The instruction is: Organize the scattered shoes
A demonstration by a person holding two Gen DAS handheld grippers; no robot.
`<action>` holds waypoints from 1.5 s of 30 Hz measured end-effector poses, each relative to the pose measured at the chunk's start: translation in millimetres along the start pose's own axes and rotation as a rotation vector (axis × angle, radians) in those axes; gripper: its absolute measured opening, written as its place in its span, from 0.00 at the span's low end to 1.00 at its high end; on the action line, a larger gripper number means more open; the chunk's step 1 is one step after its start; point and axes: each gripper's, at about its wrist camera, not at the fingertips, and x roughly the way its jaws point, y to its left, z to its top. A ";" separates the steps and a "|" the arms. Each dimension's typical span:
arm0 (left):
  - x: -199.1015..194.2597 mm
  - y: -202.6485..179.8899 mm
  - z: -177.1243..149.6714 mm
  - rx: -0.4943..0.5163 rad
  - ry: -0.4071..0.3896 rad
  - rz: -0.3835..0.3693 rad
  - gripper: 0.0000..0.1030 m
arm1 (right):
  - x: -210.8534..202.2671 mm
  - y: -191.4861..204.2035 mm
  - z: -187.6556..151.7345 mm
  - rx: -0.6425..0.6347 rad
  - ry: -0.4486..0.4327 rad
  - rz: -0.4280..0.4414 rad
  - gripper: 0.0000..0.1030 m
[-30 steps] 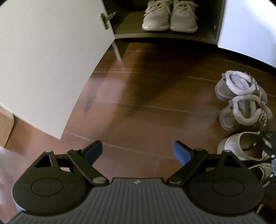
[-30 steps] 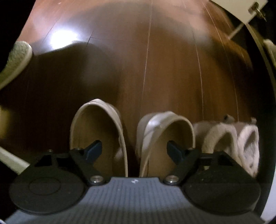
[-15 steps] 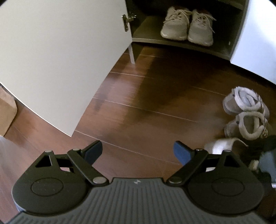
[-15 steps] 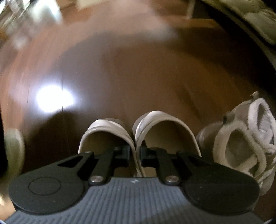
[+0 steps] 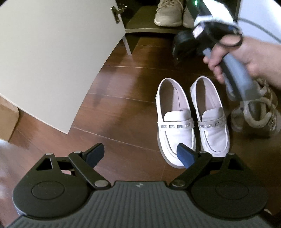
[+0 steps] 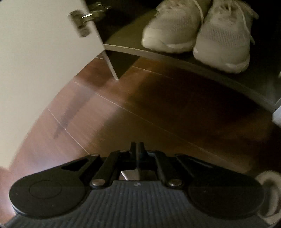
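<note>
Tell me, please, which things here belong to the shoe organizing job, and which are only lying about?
Belong to the job:
white loafers on the floor
fleece-lined shoes beside them
grey sneakers, on the cabinet shelf
left gripper, open
right gripper, shut

Just lying about:
cardboard box

Left wrist view: right hand (image 5: 244, 54) and the tool handle it holds are motion-blurred; they cover part of the fleece-lined shoes (image 5: 258, 112), which are soft and unclear. Toe of the left white loafer (image 5: 175, 122) is hidden behind one blue pad. Grey sneakers (image 5: 168, 14) are cut by the top edge; one is masked by the blurred tool.

Right wrist view: whole frame smeared. Cabinet door hinge (image 6: 82, 21) is blurred. A fleecy shoe edge (image 6: 270, 189) sits half hidden at the lower right. Whether anything sits between the right gripper (image 6: 137, 149) jaws cannot be told.
</note>
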 end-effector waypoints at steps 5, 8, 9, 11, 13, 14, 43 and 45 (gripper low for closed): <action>-2.3 -14.1 32.0 0.034 -0.012 0.015 0.89 | -52.2 -5.1 -39.7 -0.167 0.018 -0.067 0.21; -10.2 -22.9 69.5 0.178 -0.110 0.045 0.89 | -98.3 -25.0 -58.5 -0.168 -0.021 -0.078 0.21; -11.3 -27.6 87.1 0.268 -0.147 0.068 0.89 | -114.1 -37.1 -60.5 -0.145 -0.072 -0.075 0.21; -9.7 -31.4 114.2 0.382 -0.190 0.092 0.89 | -126.6 -49.2 -54.7 -0.113 -0.148 -0.066 0.21; -5.9 -30.2 142.2 0.434 -0.236 0.087 0.89 | -132.4 -54.5 -47.8 -0.101 -0.205 -0.051 0.21; -2.0 -28.3 154.4 0.436 -0.269 0.075 0.89 | -138.2 -58.6 -44.4 -0.103 -0.242 -0.042 0.21; 163.8 -34.4 165.6 0.675 -0.853 -0.318 0.85 | -9.3 -12.3 16.1 0.094 -0.502 -0.223 0.21; 168.1 -35.8 169.4 0.676 -0.847 -0.312 0.85 | -8.5 -13.3 16.8 0.089 -0.498 -0.233 0.18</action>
